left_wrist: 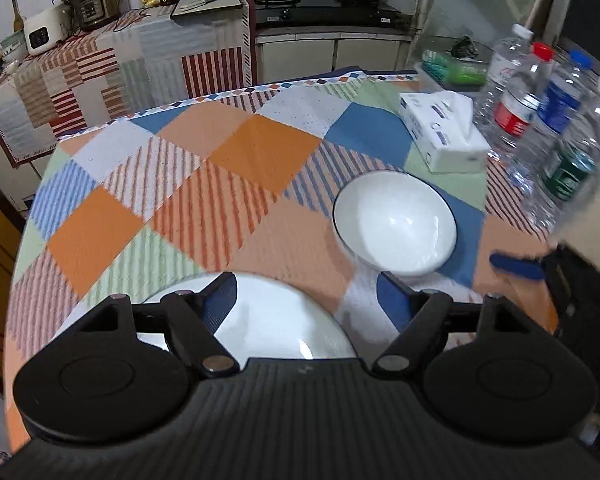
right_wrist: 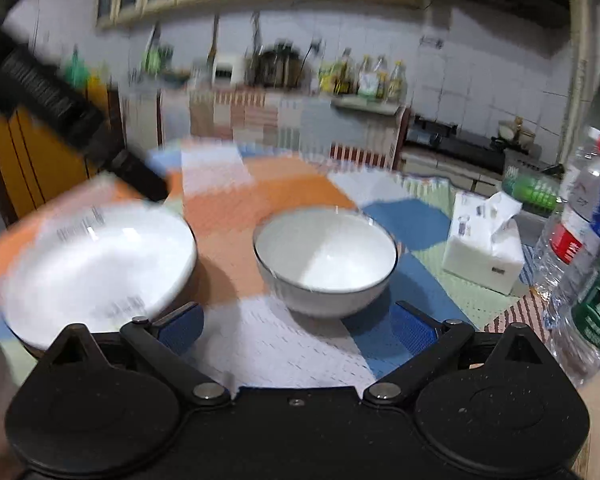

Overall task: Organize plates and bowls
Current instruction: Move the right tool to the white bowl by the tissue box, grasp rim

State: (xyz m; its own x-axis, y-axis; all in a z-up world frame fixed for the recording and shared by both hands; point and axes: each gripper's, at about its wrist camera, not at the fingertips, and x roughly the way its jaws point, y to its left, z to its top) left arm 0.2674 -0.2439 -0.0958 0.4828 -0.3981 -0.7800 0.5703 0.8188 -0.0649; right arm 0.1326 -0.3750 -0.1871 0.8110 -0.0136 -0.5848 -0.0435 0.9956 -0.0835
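A white bowl with a dark rim stands on the patchwork tablecloth, right of centre. A white deep plate lies close under my left gripper, whose blue-padded jaws are open above it, the left finger over its rim. In the right wrist view the bowl sits just ahead of my open, empty right gripper, and the plate lies to its left. The left gripper's body shows blurred at upper left above the plate. The right gripper's finger shows at the left view's right edge.
A white tissue box and several plastic water bottles stand at the table's right side, close to the bowl. A counter with a rice cooker and a stove lies beyond the table's far edge.
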